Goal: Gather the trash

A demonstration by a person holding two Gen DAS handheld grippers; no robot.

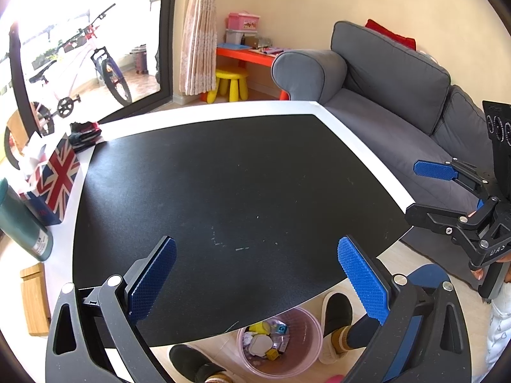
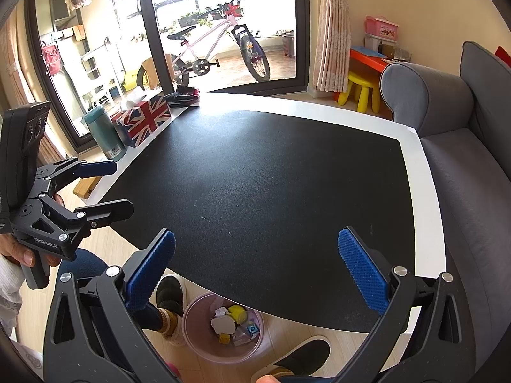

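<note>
I am holding both grippers above the near edge of the table (image 1: 316,108), and both are spread wide. The left gripper (image 1: 255,274) is showing its two blue pads far apart, with only the black mat (image 1: 223,175) visible between them; the pads are not touching anything and nothing is held. The right gripper (image 2: 255,271) is standing in the same way, fingers wide apart and empty, hovering over the mat near the table's front edge. From the left wrist view I am also seeing the right gripper from the side, at the right border, its jaws apart over the grey sofa (image 1: 383,95).

The trash is lying in the pink bin (image 2: 194,328) on the floor, just below the table's near edge and between my two feet (a dark slipper on each side). Inside the bin I am seeing a crumpled white paper (image 2: 220,312), a yellow round piece (image 2: 238,312), a white flat piece (image 2: 222,324) and a small blue block (image 2: 252,328); some smaller pieces I cannot identify.

At the left side of the table, off the mat, a Union Jack tissue box (image 2: 143,119) is standing beside a dark green bottle (image 2: 105,134), and dark gloves (image 2: 183,95) are lying at the far corner.
</note>
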